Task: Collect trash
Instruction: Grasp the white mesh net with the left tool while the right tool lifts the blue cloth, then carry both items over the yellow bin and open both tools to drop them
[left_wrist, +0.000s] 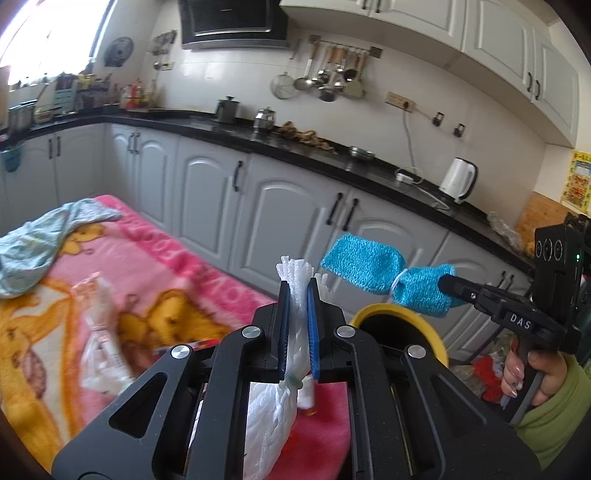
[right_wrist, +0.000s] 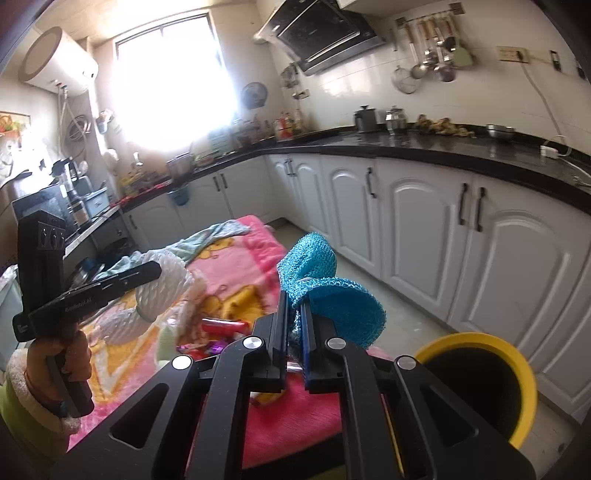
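Observation:
My left gripper (left_wrist: 297, 291) is shut on a white foam net sleeve (left_wrist: 297, 275), which hangs down below the jaws over the pink blanket; the same white sleeve (right_wrist: 162, 288) shows at the left of the right wrist view. My right gripper (right_wrist: 293, 299) is shut on a blue mesh net (right_wrist: 332, 299), and the blue net (left_wrist: 373, 271) is held in the air above the yellow-rimmed bin (left_wrist: 432, 328). The bin (right_wrist: 517, 365) stands at the lower right, dark inside. More wrappers (right_wrist: 221, 326) and a clear plastic bag (left_wrist: 99, 343) lie on the blanket.
A pink cartoon blanket (left_wrist: 155, 266) covers the table, with a pale green cloth (left_wrist: 33, 243) at its far end. White cabinets (left_wrist: 288, 214) under a black counter (left_wrist: 332, 155) run behind. A kettle (left_wrist: 458, 179) stands on the counter. A hand in a green sleeve (left_wrist: 546, 406) holds the right gripper.

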